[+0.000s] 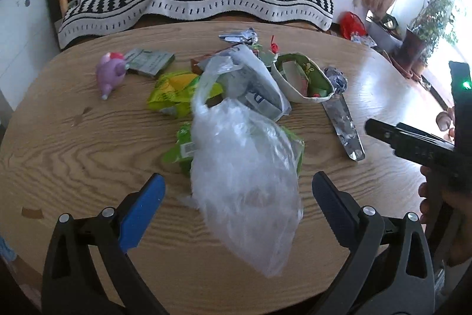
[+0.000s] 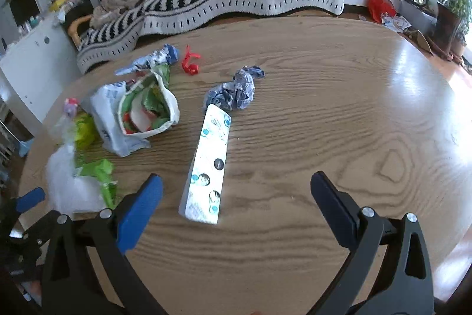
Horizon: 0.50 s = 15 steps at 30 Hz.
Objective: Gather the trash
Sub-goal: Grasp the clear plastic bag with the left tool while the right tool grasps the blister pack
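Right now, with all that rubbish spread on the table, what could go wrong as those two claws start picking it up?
The clear plastic bag is flimsy and could slip from the open left gripper. It overlaps green wrappers, so those may get dragged along. The purple toy beside the litter might be grabbed by mistake.

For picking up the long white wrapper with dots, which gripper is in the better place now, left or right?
Right. The open right gripper faces the long white wrapper, which lies just ahead of its fingertips. The open left gripper faces the clear plastic bag instead.
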Available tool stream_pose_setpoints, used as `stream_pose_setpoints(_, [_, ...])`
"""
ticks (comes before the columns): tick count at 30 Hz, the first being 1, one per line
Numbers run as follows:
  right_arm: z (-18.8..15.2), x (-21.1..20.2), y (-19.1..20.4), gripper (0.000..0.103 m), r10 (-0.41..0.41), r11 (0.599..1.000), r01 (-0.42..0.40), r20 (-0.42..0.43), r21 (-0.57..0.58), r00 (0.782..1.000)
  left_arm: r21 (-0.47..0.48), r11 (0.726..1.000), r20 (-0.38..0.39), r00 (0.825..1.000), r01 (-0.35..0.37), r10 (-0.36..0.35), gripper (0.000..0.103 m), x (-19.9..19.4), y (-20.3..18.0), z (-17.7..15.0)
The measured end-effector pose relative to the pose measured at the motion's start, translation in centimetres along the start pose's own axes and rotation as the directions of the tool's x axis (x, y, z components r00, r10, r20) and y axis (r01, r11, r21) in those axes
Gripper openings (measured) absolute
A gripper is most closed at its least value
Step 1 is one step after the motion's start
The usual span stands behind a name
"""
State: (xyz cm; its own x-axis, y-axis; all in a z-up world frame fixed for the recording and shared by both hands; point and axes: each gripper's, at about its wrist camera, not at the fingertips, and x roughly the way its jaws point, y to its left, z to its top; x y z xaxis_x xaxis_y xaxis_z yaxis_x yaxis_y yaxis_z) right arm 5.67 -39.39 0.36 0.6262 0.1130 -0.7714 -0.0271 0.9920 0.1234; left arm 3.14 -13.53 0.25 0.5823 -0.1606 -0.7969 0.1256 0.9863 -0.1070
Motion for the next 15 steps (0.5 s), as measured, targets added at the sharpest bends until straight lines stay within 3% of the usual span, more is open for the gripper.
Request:
stream_pose_setpoints(4, [0.3, 1.5, 0.5, 0.097, 0.004, 1.000, -0.005, -0.024, -0.015, 1.000, 0.004, 1.000, -0.004, 1.000, 0.011, -0.011, 0.096, 0.7, 0.2, 0.4])
stream_pose_setpoints(6, [0.4, 2.4, 0.6, 0.094, 0.015, 1.000, -0.016, -0.050, -0.008, 0.999, 0.001, 1.000, -0.019, 1.000, 0.019, -0.019, 0.085, 1.1, 0.4, 0.4])
stream_pose_setpoints(7, [0.5, 2.7, 0.5, 0.091, 0.014, 1.000, -0.014, -0.056, -0.004, 0.998, 0.001, 1.000, -0.034, 0.999, 0.023, -0.023, 0.064, 1.4, 0.5, 0.4])
stream_pose_setpoints(8, [0.6, 2.9, 0.5, 0.082, 0.008, 1.000, -0.008, -0.064, -0.002, 0.998, 0.004, 1.000, -0.056, 0.998, 0.024, -0.024, 0.045, 1.6, 0.5, 0.4])
stream_pose_setpoints(10, [0.5, 3.6, 0.3, 0.064, -0.002, 1.000, 0.002, -0.089, 0.004, 0.996, 0.009, 1.000, -0.090, 0.996, 0.010, -0.009, 0.033, 2.1, 0.4, 0.3])
stream_pose_setpoints(11, [0.4, 3.8, 0.2, 0.053, -0.001, 1.000, 0.001, -0.098, 0.008, 0.995, 0.017, 1.000, -0.090, 0.996, 0.019, -0.018, 0.019, 2.0, 0.3, 0.2])
stream_pose_setpoints(12, [0.4, 3.8, 0.1, 0.036, -0.015, 1.000, 0.016, -0.091, 0.009, 0.996, 0.019, 0.999, -0.088, 0.996, 0.028, -0.026, 0.017, 1.9, 0.2, 0.2])
stream_pose_setpoints(15, [0.3, 3.6, -0.4, 0.023, -0.019, 1.000, 0.021, -0.089, 0.023, 0.996, 0.005, 0.997, -0.079, 0.994, 0.073, -0.073, 0.009, 1.4, 0.1, 0.4])
